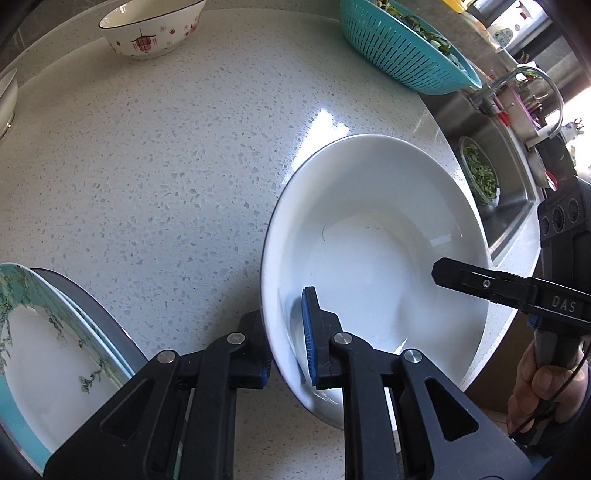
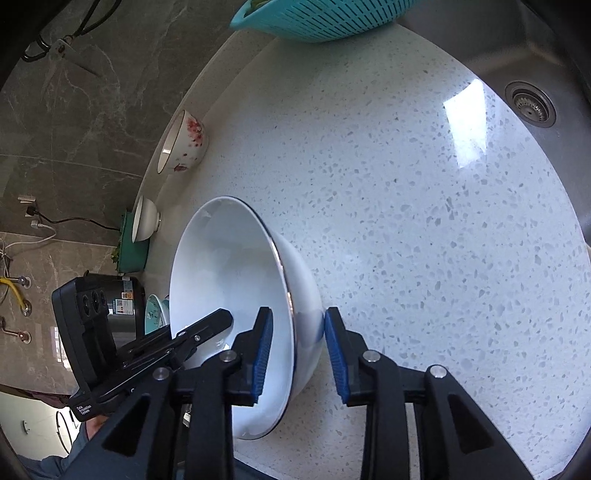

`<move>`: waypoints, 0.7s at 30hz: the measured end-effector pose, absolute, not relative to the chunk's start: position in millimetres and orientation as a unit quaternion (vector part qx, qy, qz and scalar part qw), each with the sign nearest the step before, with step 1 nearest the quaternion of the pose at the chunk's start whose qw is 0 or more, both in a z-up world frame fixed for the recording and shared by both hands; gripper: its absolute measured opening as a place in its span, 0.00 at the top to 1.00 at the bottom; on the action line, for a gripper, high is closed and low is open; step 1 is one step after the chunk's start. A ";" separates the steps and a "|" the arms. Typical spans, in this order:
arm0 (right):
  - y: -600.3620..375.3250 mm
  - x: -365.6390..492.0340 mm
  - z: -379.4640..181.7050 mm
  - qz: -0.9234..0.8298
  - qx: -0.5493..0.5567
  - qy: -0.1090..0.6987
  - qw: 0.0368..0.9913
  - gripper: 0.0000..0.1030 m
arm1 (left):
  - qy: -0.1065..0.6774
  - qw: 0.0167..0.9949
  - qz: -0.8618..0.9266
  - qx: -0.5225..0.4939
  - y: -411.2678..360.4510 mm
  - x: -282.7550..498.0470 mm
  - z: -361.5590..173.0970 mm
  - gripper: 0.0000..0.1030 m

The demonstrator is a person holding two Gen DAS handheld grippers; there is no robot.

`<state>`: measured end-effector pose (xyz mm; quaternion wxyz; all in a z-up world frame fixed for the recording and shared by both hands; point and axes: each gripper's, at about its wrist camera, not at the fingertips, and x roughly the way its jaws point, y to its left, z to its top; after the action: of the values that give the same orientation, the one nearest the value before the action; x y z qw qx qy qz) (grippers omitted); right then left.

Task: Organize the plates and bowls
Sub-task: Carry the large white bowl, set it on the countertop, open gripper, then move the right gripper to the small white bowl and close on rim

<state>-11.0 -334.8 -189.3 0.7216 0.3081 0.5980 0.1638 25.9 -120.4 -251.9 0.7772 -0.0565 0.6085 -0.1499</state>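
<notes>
A large plain white bowl (image 1: 376, 236) sits on the speckled counter (image 1: 166, 158); it also shows in the right wrist view (image 2: 229, 266). My left gripper (image 1: 286, 332) straddles its near rim, one blue pad inside, one outside, and looks closed on it. My right gripper (image 2: 299, 358) straddles the opposite rim with gaps at both pads, open; its finger shows in the left wrist view (image 1: 480, 282). A teal-rimmed plate stack (image 1: 48, 354) lies at the lower left. A flower-patterned bowl (image 1: 151, 29) stands at the back.
A teal colander (image 1: 402, 51) with greens sits by the sink (image 1: 495, 184), which holds a glass bowl of greens. In the right wrist view, a small white bowl (image 2: 146, 218), a green tub (image 2: 133, 251) and a dark cooker (image 2: 122, 302) line the wall.
</notes>
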 end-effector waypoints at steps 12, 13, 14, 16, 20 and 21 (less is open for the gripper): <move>-368.6 32.5 -133.1 0.192 0.297 0.542 0.763 0.46 | 0.533 0.836 -0.062 -0.114 -34.1 16.6 -169.7 0.29; -364.2 37.5 -129.2 0.200 0.291 0.540 0.764 0.46 | 0.520 0.845 -0.041 -0.119 -13.6 17.1 -158.5 0.28; -354.2 47.2 -123.0 0.215 0.281 0.538 0.765 0.45 | 0.512 0.850 -0.026 -0.120 1.3 18.5 -151.0 0.27; -330.3 60.7 -114.8 0.240 0.265 0.537 0.764 0.44 | 0.489 0.864 0.019 -0.121 42.2 22.0 -137.3 0.24; -267.1 85.9 -100.4 0.288 0.247 0.534 0.756 0.42 | 0.469 0.869 0.088 -0.131 117.9 40.9 -132.2 0.23; -246.2 94.3 -96.2 0.303 0.241 0.532 0.753 0.40 | 0.471 0.867 0.100 -0.129 130.0 46.3 -134.2 0.23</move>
<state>94.3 -246.2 -96.2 0.7533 0.2410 0.5317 0.3028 46.3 130.0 -134.2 0.8669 -0.1288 0.4709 0.1005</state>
